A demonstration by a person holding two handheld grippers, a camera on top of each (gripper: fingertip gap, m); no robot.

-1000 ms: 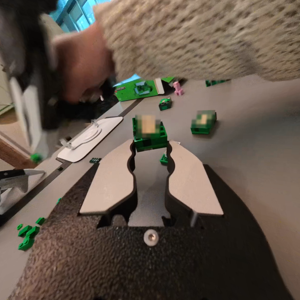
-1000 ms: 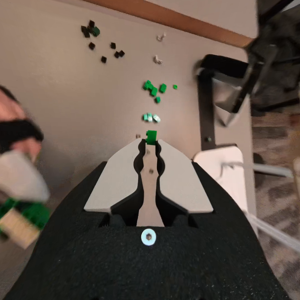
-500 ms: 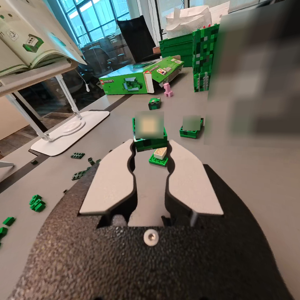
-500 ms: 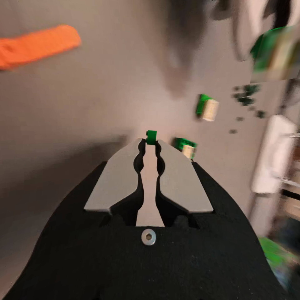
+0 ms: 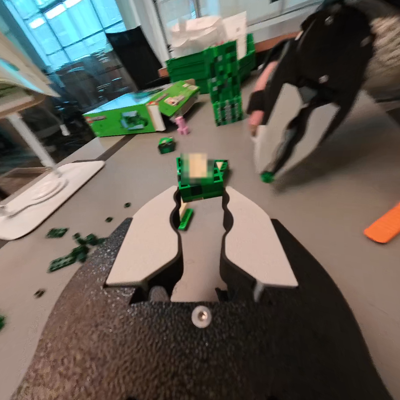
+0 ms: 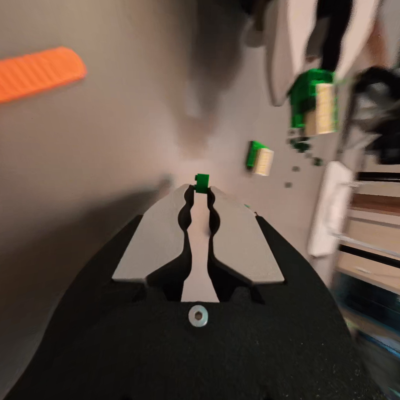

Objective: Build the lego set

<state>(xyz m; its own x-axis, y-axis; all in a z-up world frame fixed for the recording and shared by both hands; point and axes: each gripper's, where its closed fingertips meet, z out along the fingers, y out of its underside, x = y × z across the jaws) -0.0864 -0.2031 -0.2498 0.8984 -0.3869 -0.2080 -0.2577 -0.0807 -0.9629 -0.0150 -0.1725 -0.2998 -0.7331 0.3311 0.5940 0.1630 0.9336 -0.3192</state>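
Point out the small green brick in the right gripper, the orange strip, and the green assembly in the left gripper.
small green brick (image 6: pixel 202 183): right wrist view, front face.
orange strip (image 6: pixel 39 72): right wrist view, ridged top.
green assembly (image 5: pixel 202 191): left wrist view, lower green side.

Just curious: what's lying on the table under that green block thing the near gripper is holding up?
Under the green block assembly held by the left gripper, a flat green piece with a cream part lies on the table. The assembly hides whatever lies beyond it.

Office workspace, as I see it through the wrist cameras.

I look across a long grey tabletop (image 5: pixel 134 173) toward tall glass windows (image 5: pixel 65 32), a black office chair (image 5: pixel 132 56) and a white-based document stand (image 5: pixel 49 190) holding an open booklet.
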